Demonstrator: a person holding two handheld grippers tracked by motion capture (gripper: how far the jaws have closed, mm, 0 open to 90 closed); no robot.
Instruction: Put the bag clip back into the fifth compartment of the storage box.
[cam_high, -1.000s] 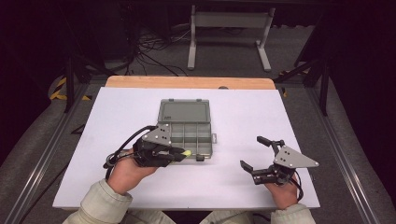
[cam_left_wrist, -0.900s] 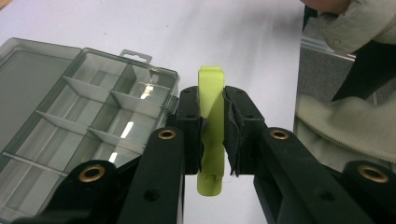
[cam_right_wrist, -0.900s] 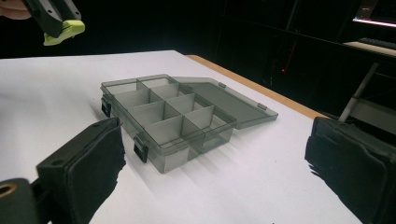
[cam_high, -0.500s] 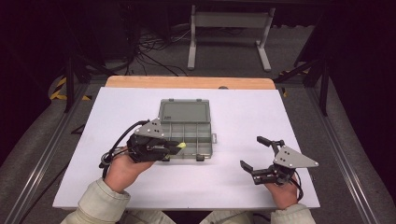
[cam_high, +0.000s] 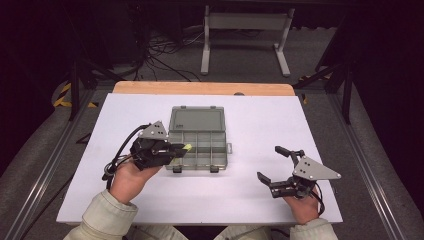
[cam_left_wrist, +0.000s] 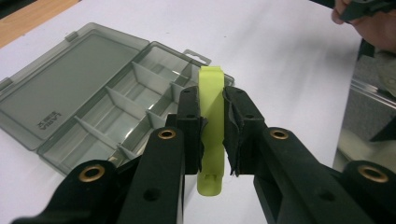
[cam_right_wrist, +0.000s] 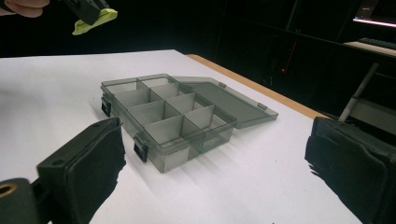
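The clip (cam_left_wrist: 211, 126), a yellow-green plastic piece, is clamped between the two black jaws of the left tongs (cam_left_wrist: 212, 135). In the left gripper view its long axis runs along the jaws: the squared far end sticks out past the jaw tips toward the box (cam_left_wrist: 107, 98), and the rounded near end hangs out below the pads. Both pads press on its flat sides. In the high view the clip (cam_high: 187, 147) shows as a small bright tip at the front of the left tongs (cam_high: 181, 148), pointing toward the person's right, over the near left part of the box (cam_high: 200, 142). In the right gripper view the clip (cam_right_wrist: 95, 21) is held above the tabletop, well clear of the surface, tilted with its free end lower.

The box is grey, see-through, and lies open on the white tabletop (cam_high: 250, 120), with its lid (cam_high: 196, 120) folded flat on the far side. Dividers split the tray into small compartments; what they hold cannot be told. Two dark latches sit on its near wall.

The right tongs (cam_high: 272, 165) rest near the tabletop at the person's right, well apart from the box, jaws spread wide with nothing between them; in the right gripper view the box (cam_right_wrist: 177, 121) lies between and beyond the two pads.
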